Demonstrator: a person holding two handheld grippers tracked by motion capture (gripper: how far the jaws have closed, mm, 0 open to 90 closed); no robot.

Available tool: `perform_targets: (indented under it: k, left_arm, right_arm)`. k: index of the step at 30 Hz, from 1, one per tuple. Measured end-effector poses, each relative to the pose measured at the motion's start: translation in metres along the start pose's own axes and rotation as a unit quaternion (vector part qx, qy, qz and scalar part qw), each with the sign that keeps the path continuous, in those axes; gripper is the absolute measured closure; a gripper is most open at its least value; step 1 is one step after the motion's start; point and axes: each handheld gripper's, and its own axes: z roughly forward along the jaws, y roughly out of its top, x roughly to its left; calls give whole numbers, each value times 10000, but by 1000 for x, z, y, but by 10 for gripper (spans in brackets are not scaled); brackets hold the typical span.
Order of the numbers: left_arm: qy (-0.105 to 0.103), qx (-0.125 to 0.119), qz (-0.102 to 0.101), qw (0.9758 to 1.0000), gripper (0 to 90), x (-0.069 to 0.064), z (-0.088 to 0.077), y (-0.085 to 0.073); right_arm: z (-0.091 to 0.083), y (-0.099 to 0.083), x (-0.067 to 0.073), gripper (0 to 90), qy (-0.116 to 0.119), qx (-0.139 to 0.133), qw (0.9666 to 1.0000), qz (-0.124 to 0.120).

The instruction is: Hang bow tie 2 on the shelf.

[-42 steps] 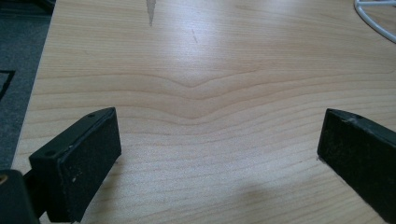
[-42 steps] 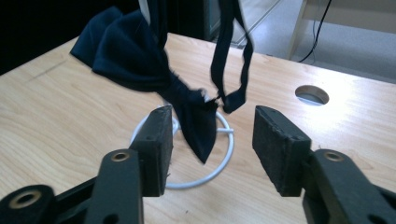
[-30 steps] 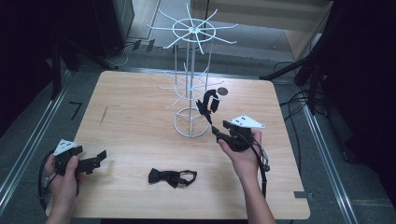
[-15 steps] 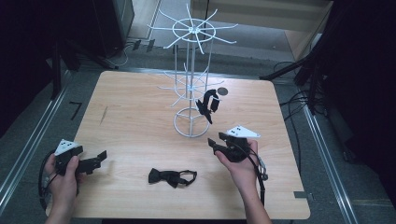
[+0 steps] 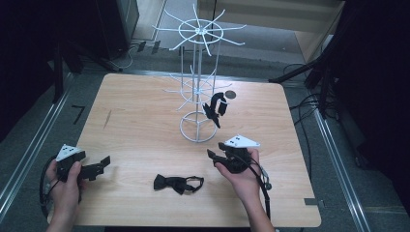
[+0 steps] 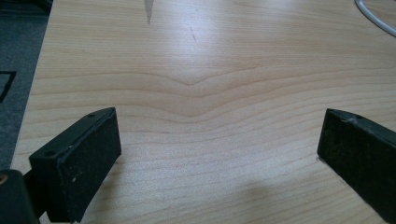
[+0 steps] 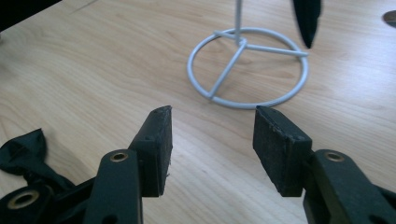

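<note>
We have 1 bow tie (image 5: 216,107) hung on the rack (image 5: 197,87); 1 bow tie (image 5: 176,183) lies near the table's (image 5: 130,121) front edge. Right gripper (image 5: 212,155) and left gripper (image 5: 103,162) both stand spread, empty.

place: lab or studio | evidence: dark stands (image 5: 333,82), floor cables (image 5: 304,104), bare wooden table (image 5: 140,121)

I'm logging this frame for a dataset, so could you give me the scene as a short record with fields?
table: wood
rack: white wire stand, upright, mid-table
hung tie: black bow tie on a low rack arm
loose tie: black bow tie flat near front edge
left gripper: open, empty, front left
right gripper: open, empty, right of loose tie
</note>
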Motion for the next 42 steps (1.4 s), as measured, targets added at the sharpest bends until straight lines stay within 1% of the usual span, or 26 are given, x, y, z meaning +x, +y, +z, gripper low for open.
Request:
perform_targets:
  k: [5,12,17,21,24,26,29,34,37,40,41,42]
  left_arm:
    - [12,-12,24,10000,0,0,-1,0]
    - [3,-11,3,10000,0,1,-1,0]
    - [9,-18,-2,10000,0,1,-1,0]
    - [12,-27,2,10000,0,1,-1,0]
    - [16,-31,-5,10000,0,1,-1,0]
    - [13,-26,1,10000,0,1,-1,0]
    - [18,-12,2,10000,0,1,-1,0]
    - [29,-13,12,10000,0,0,-1,0]
    - [33,-19,24,10000,0,0,-1,0]
    - [30,-18,24,10000,0,0,-1,0]
    - [30,-18,24,10000,0,0,-1,0]
    - [26,-15,17,10000,0,0,-1,0]
  right_arm:
    - [7,-3,11,497,144,110,9998,-131]
    - [12,-7,21,514,305,262,9990,-215]
    - [12,-12,23,524,372,327,9985,-251]
    - [14,-20,25,542,455,453,9976,-244]
    - [16,-24,27,555,534,569,9966,-265]
    - [17,-26,28,568,636,646,9956,-236]
    - [17,-30,30,586,763,782,9937,-231]
    - [18,-38,33,613,957,994,9900,-289]
    - [18,-39,35,655,1003,1073,9887,-306]
    - [19,-39,36,707,1042,1114,9874,-425]
    - [19,-39,36,707,1042,1114,9874,-425]
    - [20,-40,37,736,1038,1190,9863,-483]
